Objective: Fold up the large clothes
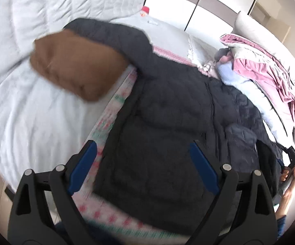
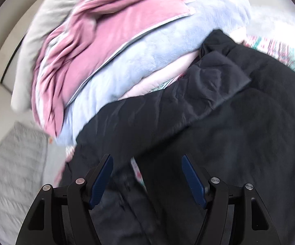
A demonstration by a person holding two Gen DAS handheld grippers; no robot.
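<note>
Currently logged, as I read it off both wrist feeds. Item one: my left gripper (image 1: 143, 151) hung with jaws spread wide apart and nothing clamped between them. Directly beneath and ahead of it lay the dark quilted jacket (image 1: 163, 106), spread flat over a pink-and-green patterned sheet (image 1: 108, 110). Ahead and to its left, a brown sleeve end (image 1: 72, 67) stuck out onto the white duvet (image 1: 25, 102). Item two: my right gripper (image 2: 147, 171) also stood with jaws apart, empty, over the same jacket (image 2: 239, 126), blurred. Ahead and left of it was a heap of pink bedding (image 2: 98, 34) on a pale blue fleece blanket (image 2: 147, 61). Item three: a hand (image 1: 290, 183) at the far right of the left gripper, gripping a black handle.
</note>
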